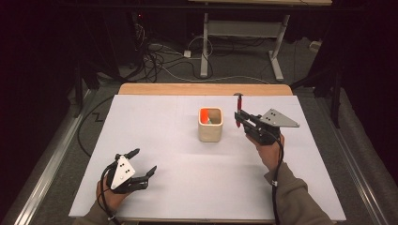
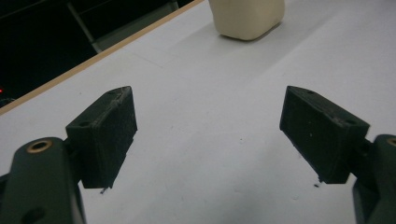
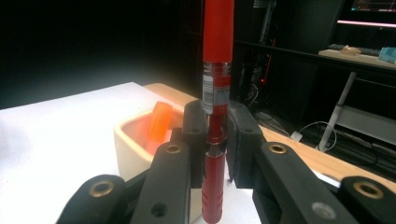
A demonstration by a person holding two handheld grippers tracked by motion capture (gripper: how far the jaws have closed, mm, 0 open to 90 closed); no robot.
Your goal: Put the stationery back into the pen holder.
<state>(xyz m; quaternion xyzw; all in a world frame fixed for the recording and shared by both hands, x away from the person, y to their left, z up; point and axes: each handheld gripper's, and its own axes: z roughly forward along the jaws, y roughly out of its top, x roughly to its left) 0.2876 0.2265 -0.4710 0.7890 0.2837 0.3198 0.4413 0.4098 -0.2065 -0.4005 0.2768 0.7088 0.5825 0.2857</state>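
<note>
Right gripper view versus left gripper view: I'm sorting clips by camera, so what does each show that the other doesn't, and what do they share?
The right gripper view has the right gripper shut on an upright red pen, an orange thing inside the cup, and desks and cables in the dark room behind. The left gripper view has the left gripper with its jaws wide apart and nothing between them, above bare table. Both show the cream cup and the white table with its wooden edge.

Overhead forward-down table (image 1: 155, 187) view; two close jaw-level views, cup (image 1: 210, 124) in all.
</note>
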